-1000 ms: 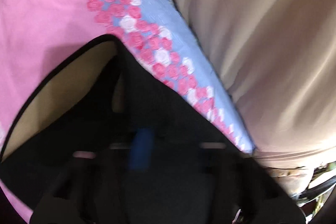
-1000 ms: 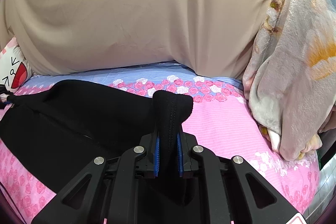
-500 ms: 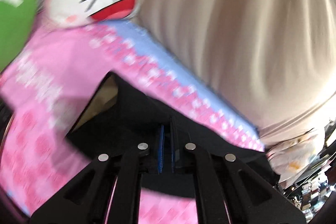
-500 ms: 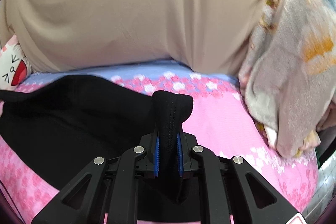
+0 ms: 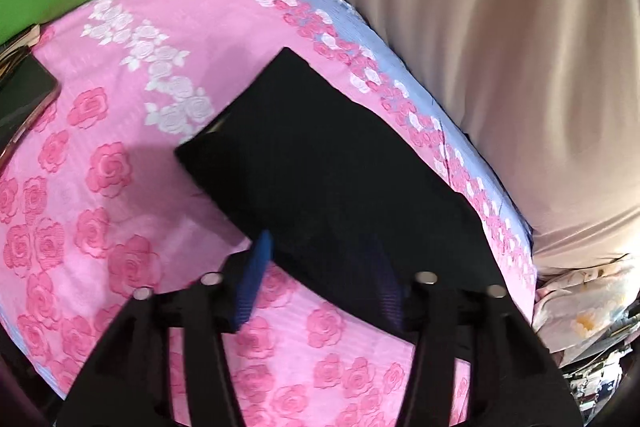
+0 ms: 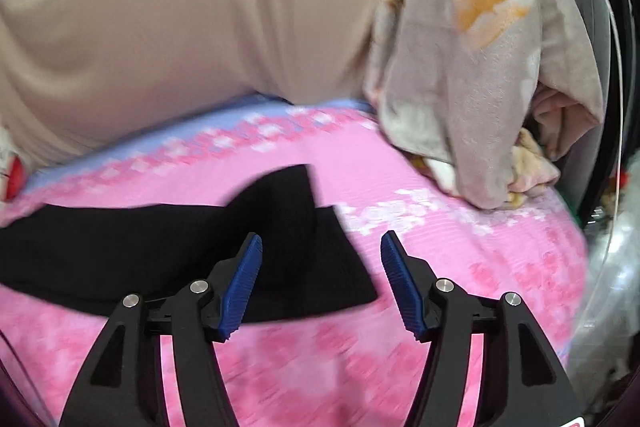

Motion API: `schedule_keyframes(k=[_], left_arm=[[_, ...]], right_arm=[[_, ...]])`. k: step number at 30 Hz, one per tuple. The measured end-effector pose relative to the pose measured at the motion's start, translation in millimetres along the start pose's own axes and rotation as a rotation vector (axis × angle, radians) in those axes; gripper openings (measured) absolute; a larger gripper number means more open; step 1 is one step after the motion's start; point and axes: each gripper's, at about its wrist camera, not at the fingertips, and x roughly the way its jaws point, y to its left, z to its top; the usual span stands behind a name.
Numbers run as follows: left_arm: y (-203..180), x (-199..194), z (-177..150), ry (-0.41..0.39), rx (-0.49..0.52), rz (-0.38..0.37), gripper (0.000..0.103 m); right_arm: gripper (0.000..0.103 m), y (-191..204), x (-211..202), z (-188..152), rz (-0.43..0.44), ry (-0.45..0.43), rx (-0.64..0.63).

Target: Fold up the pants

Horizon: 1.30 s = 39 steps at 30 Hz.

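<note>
The folded black fabric pants point(image 5: 336, 187) lay mid-frame on the pink rose-print bed sheet point(image 5: 120, 155), covering the left hand-held gripper's point(image 5: 320, 279) right pad. Both the left and right hand-held gripper point(image 6: 320, 275) gaped wide, empty; the sheet was motion-blurred.

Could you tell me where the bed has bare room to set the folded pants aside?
Bare sheet lies between the black pants and the phone; more between the pants and the blanket heap. The beige cushion crowds the far edge.
</note>
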Motion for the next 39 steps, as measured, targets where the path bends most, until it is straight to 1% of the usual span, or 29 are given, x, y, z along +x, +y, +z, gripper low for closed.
schedule_keyframes(k=[1,3,4,7,9,12,15,16,17,18,19,20,21,22,23,24,25,26,27,28,29,30,31,34,35,36,37,38,39], left_arm=[[-4,4,1,0.004,0.015,0.002,0.050],[-7,17,3,0.018,0.013,0.000,0.050],[-6,22,3,0.031,0.001,0.000,0.050],[-3,36,-1,0.059,-0.024,-0.004,0.050],[-2,40,-2,0.069,-0.035,-0.004,0.050],[2,45,0,0.088,-0.063,-0.014,0.050],[6,53,4,0.109,-0.084,-0.014,0.050],[8,54,5,0.114,-0.088,-0.015,0.050],[9,54,5,0.115,-0.091,-0.015,0.050],[8,55,6,0.118,-0.088,-0.012,0.050],[7,54,7,0.115,-0.079,-0.007,0.050],[6,53,8,0.109,-0.069,0.003,0.050],[3,52,9,0.105,-0.053,0.017,0.050],[2,50,9,0.104,-0.045,0.020,0.050],[1,50,10,0.102,-0.038,0.026,0.050],[0,49,10,0.103,-0.030,0.030,0.050],[0,50,10,0.103,-0.019,0.031,0.050],[0,50,11,0.103,-0.015,0.034,0.050],[1,52,10,0.104,-0.014,0.034,0.050],[1,53,10,0.102,-0.011,0.031,0.050],[2,55,9,0.102,-0.009,0.032,0.050],[2,55,8,0.098,-0.010,0.031,0.050],[1,55,8,0.091,-0.008,0.030,0.050],[-1,52,9,0.087,-0.005,0.027,0.052],[0,52,10,0.091,-0.010,0.017,0.052],[1,52,11,0.093,-0.019,0.008,0.054],[2,53,11,0.094,-0.027,0.004,0.055],[2,54,12,0.097,-0.035,0.004,0.055],[3,55,12,0.096,-0.038,-0.001,0.055]], right_arm=[[0.065,2,-12,-5,0.047,-0.014,0.025],[0.065,5,-18,-11,0.129,0.004,0.065],[0.065,6,-18,-14,0.170,0.023,0.097],[0.065,12,-9,-19,0.253,0.069,0.148],[0.065,19,2,-17,0.276,0.105,0.168],[0.065,23,30,-5,0.306,0.154,0.243],[0.065,26,73,9,0.333,0.245,0.330],[0.062,29,87,13,0.314,0.266,0.337],[0.049,32,96,17,0.292,0.287,0.330],[0.004,38,113,26,0.223,0.309,0.292],[0.005,41,119,35,0.176,0.310,0.266],[0.005,43,116,46,0.164,0.276,0.250],[0.004,45,102,59,0.190,0.206,0.250],[0.004,51,74,75,0.261,0.110,0.230],[0.004,53,53,83,0.295,0.030,0.197],[0.004,58,26,86,0.292,-0.061,0.124],[0.004,57,21,83,0.267,-0.082,0.087],[0.004,49,29,74,0.226,-0.051,0.078],[0.006,37,47,61,0.196,0.023,0.102],[0.010,20,76,38,0.146,0.149,0.133],[0.010,10,92,20,0.096,0.223,0.145],[0.010,3,102,4,0.049,0.277,0.148],[0.013,-1,102,-11,0.023,0.294,0.155],[0.021,-1,70,-21,-0.015,0.218,0.180],[0.025,4,60,-21,-0.012,0.195,0.167],[0.039,10,54,-20,-0.002,0.180,0.143],[0.046,20,52,-18,0.000,0.173,0.102],[0.048,24,52,-18,-0.011,0.170,0.072],[0.048,27,53,-18,-0.026,0.167,0.051]])
